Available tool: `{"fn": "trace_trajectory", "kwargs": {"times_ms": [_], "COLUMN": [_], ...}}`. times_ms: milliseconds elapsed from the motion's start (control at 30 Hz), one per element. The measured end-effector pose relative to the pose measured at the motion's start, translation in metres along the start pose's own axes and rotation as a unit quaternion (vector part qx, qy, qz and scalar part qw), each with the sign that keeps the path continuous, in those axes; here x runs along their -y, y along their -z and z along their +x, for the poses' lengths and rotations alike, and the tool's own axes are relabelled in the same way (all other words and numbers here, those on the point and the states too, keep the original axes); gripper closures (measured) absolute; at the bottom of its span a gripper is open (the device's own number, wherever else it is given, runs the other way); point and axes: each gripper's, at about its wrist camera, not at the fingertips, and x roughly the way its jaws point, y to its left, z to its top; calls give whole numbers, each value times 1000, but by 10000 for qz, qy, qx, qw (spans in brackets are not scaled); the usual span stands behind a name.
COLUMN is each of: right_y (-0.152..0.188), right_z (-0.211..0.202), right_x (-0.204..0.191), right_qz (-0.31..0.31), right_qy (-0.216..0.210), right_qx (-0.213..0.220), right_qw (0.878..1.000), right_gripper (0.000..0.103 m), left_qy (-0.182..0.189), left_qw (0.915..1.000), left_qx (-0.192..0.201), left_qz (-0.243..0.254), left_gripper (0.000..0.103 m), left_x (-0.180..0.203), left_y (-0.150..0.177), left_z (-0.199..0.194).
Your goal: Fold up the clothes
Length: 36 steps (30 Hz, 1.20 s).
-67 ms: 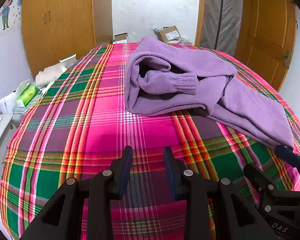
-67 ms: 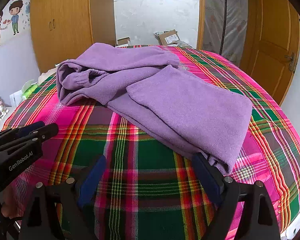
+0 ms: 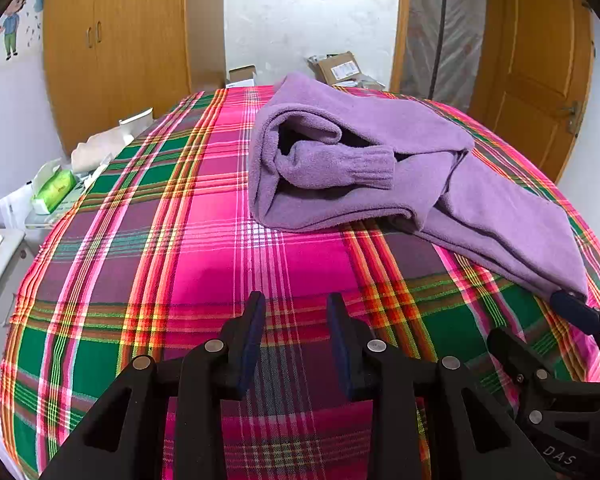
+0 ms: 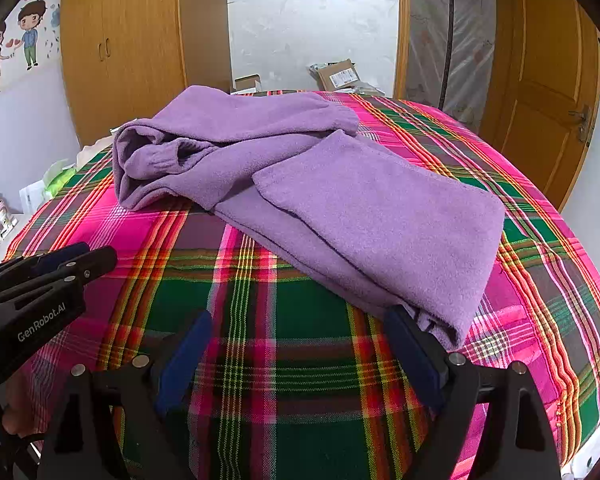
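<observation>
A purple knit sweater (image 3: 380, 184) lies partly folded on the plaid bedspread (image 3: 204, 264), bunched at the far side with one ribbed cuff (image 3: 374, 164) on top. A flat folded panel (image 4: 380, 216) reaches toward the near right. My left gripper (image 3: 296, 314) hovers over bare bedspread short of the sweater, open, nothing between its fingers. My right gripper (image 4: 300, 330) is wide open at the panel's near corner; its right finger (image 4: 408, 340) sits against the fabric edge. The right gripper's blue fingertip (image 3: 572, 312) shows at that corner in the left wrist view. The left gripper (image 4: 72, 258) shows at the left of the right wrist view.
The bed's near and side edges drop away. A low side table (image 3: 4, 248) with a green tissue pack (image 3: 54, 192) stands left of the bed. A wooden wardrobe (image 3: 116, 48), cardboard boxes (image 3: 338, 68) and a wooden door (image 3: 540, 64) stand beyond the far edge.
</observation>
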Motion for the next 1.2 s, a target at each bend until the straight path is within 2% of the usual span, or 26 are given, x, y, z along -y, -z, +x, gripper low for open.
{"fn": "trace_trajectory", "kwargs": {"times_ms": [633, 1200], "right_y": [-5, 1], "right_z": [5, 0], "right_x": [0, -1], "right_qz": [-126, -188], "right_qy": [-150, -121], "right_qx": [-223, -70], "right_qw": [9996, 9997], "right_gripper": [11, 11], "left_qy": [19, -32], "left_qw": [10000, 10000], "left_qx": [55, 59], "left_qz": [-20, 34], "left_gripper": [71, 71], "left_x": [1, 2], "left_y": [2, 1], "left_z": [0, 2]}}
